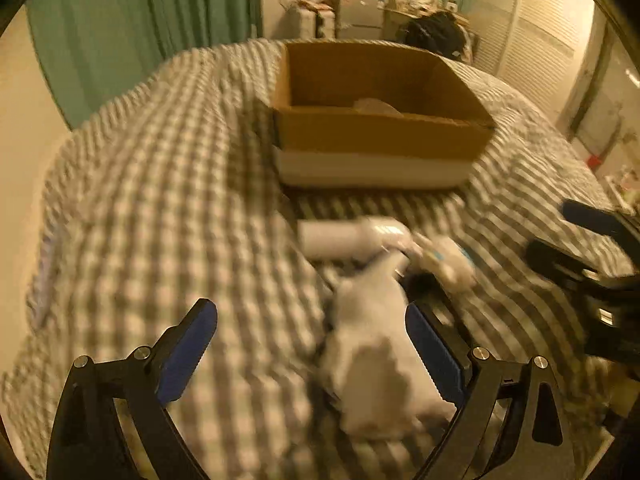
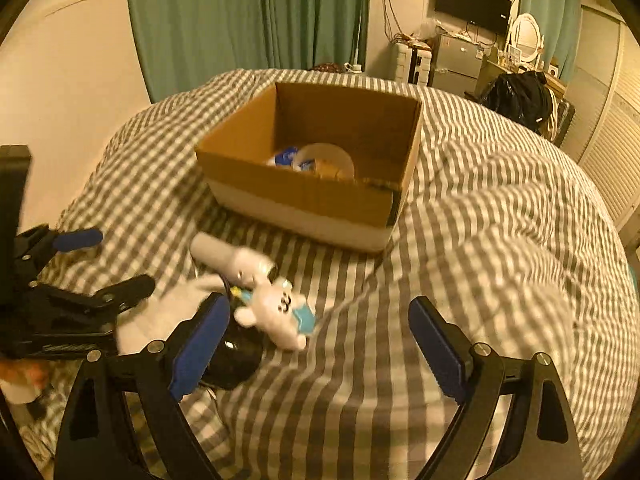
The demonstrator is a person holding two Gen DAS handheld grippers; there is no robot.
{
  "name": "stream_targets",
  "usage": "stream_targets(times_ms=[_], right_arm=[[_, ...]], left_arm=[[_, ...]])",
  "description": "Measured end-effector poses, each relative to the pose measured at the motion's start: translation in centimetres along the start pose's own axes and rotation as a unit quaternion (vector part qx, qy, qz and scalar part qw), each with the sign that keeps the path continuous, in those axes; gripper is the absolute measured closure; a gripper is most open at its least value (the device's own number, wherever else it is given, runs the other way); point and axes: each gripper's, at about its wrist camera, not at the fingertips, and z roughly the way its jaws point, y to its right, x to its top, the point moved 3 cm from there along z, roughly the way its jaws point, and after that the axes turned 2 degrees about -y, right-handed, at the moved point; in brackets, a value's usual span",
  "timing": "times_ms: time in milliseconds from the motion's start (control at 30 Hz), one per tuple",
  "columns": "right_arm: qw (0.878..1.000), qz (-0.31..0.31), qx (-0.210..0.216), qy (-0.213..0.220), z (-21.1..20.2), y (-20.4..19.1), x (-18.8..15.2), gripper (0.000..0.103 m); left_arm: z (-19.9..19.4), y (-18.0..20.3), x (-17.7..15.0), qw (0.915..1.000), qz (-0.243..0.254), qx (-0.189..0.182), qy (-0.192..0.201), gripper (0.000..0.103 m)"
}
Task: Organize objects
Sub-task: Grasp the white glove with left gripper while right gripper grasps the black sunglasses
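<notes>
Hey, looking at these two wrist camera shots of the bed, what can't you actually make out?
- Cardboard box contents: the near wall hides most of them in both views; only a clear lid-like round and something blue show.
- White soft item between the left gripper fingers: motion blur in the left view hides what it is.
- Black object: right view, partly behind a right gripper finger.
- White plush toy: face print too small to read.

Warm yellow light is filling the room. Behind the checked bed cover (image 2: 480, 208), green curtains (image 2: 248, 20) are hanging; right of them a television (image 2: 472, 2) is hanging above a small fridge (image 2: 456, 62).
</notes>
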Motion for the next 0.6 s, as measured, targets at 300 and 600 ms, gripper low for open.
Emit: stream_targets(times_ms=[300, 600], right_arm=[[1.0, 0.02, -0.001, -0.015, 1.2, 0.8, -1.5, 0.012], [1.0, 0.015, 0.004, -0.016, 0.7, -1.1, -2.1, 0.012]], left_arm=[[2.5, 2.9, -3.8, 0.9959, 0.023, -0.058, -0.066, 0.005], [1.8, 3.1, -3.4, 0.9934, 0.029, -0.1, -0.048, 0.048]])
